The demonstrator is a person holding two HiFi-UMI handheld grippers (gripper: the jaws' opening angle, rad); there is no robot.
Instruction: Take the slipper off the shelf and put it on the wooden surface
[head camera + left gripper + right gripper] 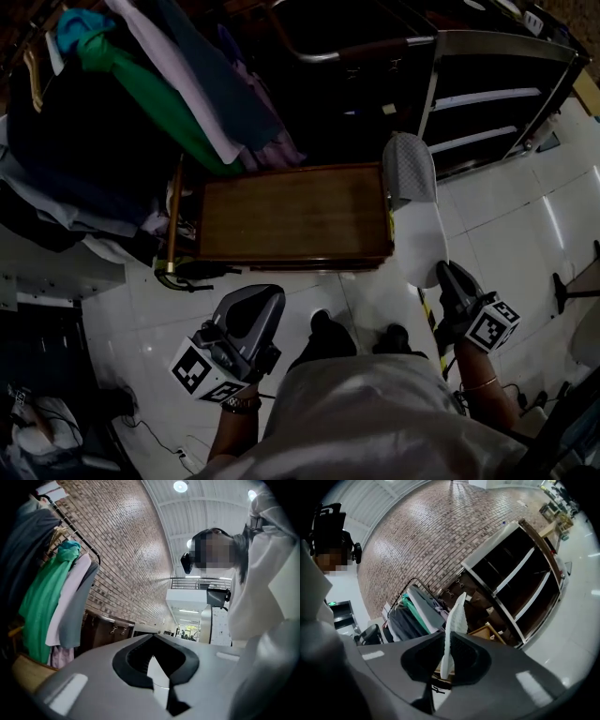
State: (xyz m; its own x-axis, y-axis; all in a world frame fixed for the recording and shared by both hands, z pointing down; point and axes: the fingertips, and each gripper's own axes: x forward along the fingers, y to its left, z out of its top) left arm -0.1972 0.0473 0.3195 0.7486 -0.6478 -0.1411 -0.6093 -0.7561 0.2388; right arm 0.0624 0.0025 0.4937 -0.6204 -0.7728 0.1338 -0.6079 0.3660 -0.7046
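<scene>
A slipper (413, 201) with a white sole and a grey upper hangs in the air just past the right end of the wooden surface (292, 214), a low brown tray-like top. My right gripper (447, 278) is shut on the slipper's near end. In the right gripper view the white sole (457, 616) stands edge-on, clamped between the dark pads (464, 656) of the right gripper (449, 652). My left gripper (257, 300) hovers over the white floor in front of the wooden surface. Seen in its own view, the left gripper (153, 657) is shut with nothing in it.
The dark metal shelf (497, 89) stands at the back right. A clothes rack with green, pink and grey garments (150, 89) crowds the left. The person's feet (328, 335) stand on white tiles (506, 234) by the wooden surface's front edge. Cables (150, 427) lie lower left.
</scene>
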